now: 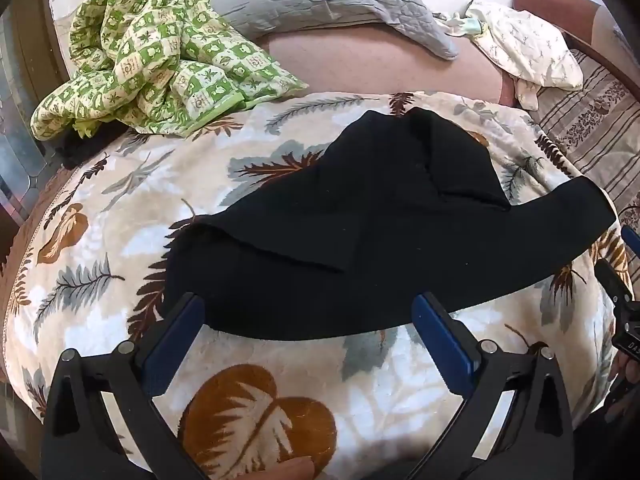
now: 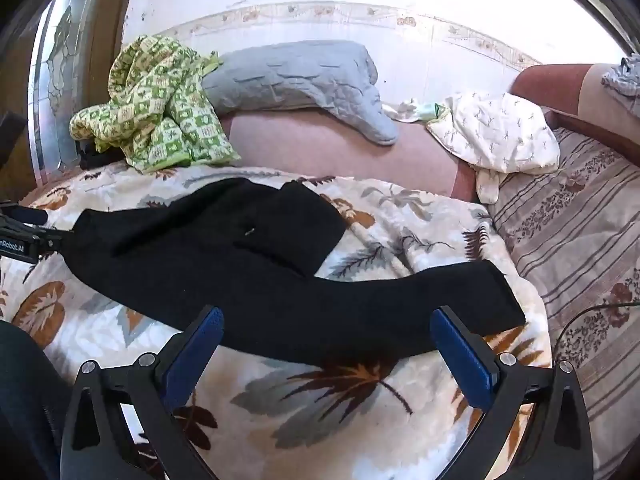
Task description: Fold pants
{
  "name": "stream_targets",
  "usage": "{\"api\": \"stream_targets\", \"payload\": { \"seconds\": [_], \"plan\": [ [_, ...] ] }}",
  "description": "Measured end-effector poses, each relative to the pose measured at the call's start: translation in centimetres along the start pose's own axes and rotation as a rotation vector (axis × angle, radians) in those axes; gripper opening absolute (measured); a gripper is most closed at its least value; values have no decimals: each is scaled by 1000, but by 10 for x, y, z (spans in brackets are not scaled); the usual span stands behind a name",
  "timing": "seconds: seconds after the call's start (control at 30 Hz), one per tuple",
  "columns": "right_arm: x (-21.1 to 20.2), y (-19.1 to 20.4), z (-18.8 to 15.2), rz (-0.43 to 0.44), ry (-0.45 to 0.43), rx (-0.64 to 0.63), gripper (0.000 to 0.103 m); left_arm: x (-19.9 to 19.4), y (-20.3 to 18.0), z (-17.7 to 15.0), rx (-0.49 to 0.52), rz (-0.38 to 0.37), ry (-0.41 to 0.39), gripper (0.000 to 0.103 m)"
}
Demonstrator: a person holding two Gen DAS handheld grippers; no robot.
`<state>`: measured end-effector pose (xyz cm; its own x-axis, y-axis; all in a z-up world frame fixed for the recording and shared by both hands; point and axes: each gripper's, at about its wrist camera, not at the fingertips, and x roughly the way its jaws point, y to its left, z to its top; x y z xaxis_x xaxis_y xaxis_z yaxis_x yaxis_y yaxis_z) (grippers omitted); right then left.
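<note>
Pants spread flat on bed blanket, left tongs and right tongs spread wide and empty: pinch near hem edge squarely, lift evenly, fold across.

Bright daylight in both views, white wall blown out up top; soft shadows only. Strong fisheye bend, dark vignette at corners. Black pants crushed to near no detail. Mild softness and compression smear on the blanket, centre sharp enough
</note>
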<state>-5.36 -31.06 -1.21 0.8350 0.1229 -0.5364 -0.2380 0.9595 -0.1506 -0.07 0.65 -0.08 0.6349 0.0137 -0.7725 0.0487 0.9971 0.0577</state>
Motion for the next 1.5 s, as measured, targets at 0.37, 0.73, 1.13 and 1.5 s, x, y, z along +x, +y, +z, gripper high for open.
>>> {"api": "stream_targets", "payload": {
  "seconds": [0.37,0.73,1.13,1.5],
  "plan": [
    [-2,-6,4,-47,34,61,103,2,-5,0,15,20,10,103],
    [3,-2,1,-70,82,47,103,-3,-10,2,20,20,8,103],
    [7,-11,-1,-116,116,83,103,-16,-16,8,71,37,-52,103],
    [13,-22,-3,-130,145,130,103,-7,9,10,70,-79,-133,103]
  ]
}}
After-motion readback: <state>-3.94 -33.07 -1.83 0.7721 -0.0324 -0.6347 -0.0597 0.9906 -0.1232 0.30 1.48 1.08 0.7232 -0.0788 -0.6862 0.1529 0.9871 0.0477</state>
